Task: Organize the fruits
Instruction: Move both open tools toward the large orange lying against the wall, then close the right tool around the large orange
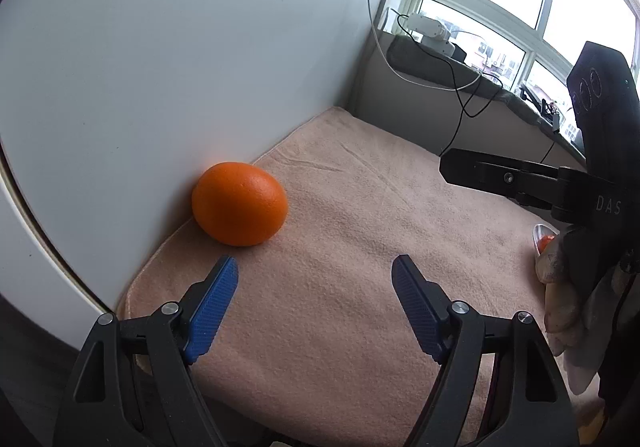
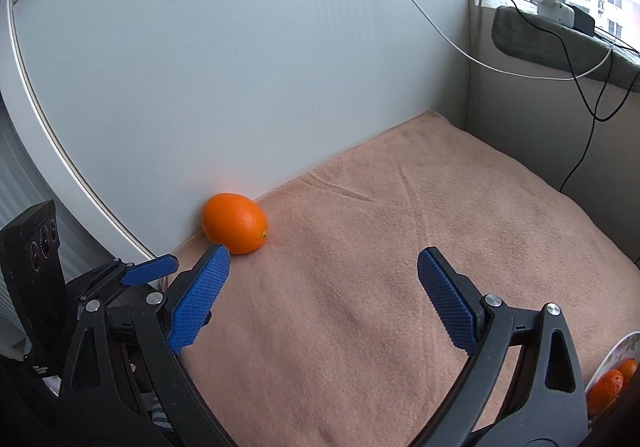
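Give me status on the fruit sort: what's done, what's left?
Done: small orange fruits already sit on the plate at lower right. In hand: nothing; left tongs and right tongs are both open and empty. Left: one orange lies on the pink towel against the white panel.

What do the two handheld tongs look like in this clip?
Both the left tongs and the right tongs have black plastic frames, silver rivets and blue ribbed pads. The right unit's body bears white letters "DAS".
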Demonstrator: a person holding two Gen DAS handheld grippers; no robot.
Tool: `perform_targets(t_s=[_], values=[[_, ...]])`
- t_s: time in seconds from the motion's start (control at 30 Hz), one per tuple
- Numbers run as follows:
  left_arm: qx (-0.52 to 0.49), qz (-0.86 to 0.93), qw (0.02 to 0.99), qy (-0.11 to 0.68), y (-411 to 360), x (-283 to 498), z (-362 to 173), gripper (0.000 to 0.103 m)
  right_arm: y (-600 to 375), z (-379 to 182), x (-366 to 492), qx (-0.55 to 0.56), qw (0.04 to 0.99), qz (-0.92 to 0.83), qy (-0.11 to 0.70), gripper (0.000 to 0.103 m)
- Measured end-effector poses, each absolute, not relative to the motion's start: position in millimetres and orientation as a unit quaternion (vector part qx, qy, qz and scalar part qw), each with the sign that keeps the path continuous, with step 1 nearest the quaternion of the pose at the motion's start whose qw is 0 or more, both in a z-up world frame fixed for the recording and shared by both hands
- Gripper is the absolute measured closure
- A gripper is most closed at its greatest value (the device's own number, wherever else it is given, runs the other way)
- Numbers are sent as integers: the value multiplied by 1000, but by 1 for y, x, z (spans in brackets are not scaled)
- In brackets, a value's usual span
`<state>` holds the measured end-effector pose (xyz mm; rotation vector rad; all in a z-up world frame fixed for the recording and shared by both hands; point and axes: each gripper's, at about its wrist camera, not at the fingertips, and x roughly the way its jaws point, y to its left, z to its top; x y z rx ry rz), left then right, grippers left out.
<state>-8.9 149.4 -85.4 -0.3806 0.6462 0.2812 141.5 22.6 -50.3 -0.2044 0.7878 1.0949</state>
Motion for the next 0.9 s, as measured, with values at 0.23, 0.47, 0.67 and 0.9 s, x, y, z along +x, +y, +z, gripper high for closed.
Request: perform_targets(t_s=[0.23,0.47,0.67,0.9], values=[[-190,149,915,323,162,-11,-94,24,70,-65,140,-114,735,550,379,6],[-203,153,909,330,171,-7,-103,24,100,-82,145,-137,715,563,391,6],[-218,150,904,336,176,-1,-111,24,120,-98,152,-144,698,569,409,6],[-219,158,903,334,182,2,-114,33,142,-107,153,-150,673,594,414,6]])
